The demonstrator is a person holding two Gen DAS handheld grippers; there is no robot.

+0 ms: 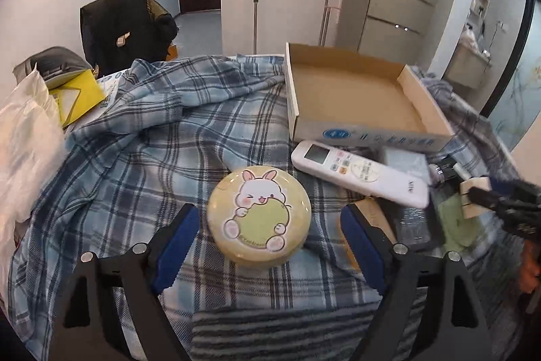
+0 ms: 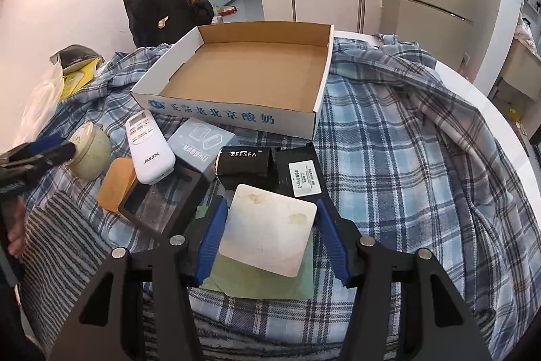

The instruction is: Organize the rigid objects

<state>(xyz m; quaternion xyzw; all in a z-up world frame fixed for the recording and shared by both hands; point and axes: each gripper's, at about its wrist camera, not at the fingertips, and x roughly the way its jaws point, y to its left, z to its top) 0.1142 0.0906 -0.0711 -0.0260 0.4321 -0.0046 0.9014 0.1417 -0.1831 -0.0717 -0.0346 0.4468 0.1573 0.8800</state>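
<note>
With the left hand-held gripper (image 1: 267, 232) spreading its jaws released around the round tin (image 1: 258, 213) lying near the empty cardboard box (image 2: 236, 80), and the right hand-held gripper (image 2: 268, 237) clamping the white square block (image 2: 267, 227), centring both pads across the tin's widest part is giving the surest grip.

The remote (image 2: 148, 151) lies before the cardboard tray (image 2: 236, 115), right of the round tin (image 2: 89, 154).

Blue and white plaid cloth (image 1: 142, 137) everywhere, pale yellow round tin (image 1: 258, 215) with a white bunny print at centre, white remote (image 1: 360, 172), brown cardboard tray (image 2: 250, 73) up top.
</note>
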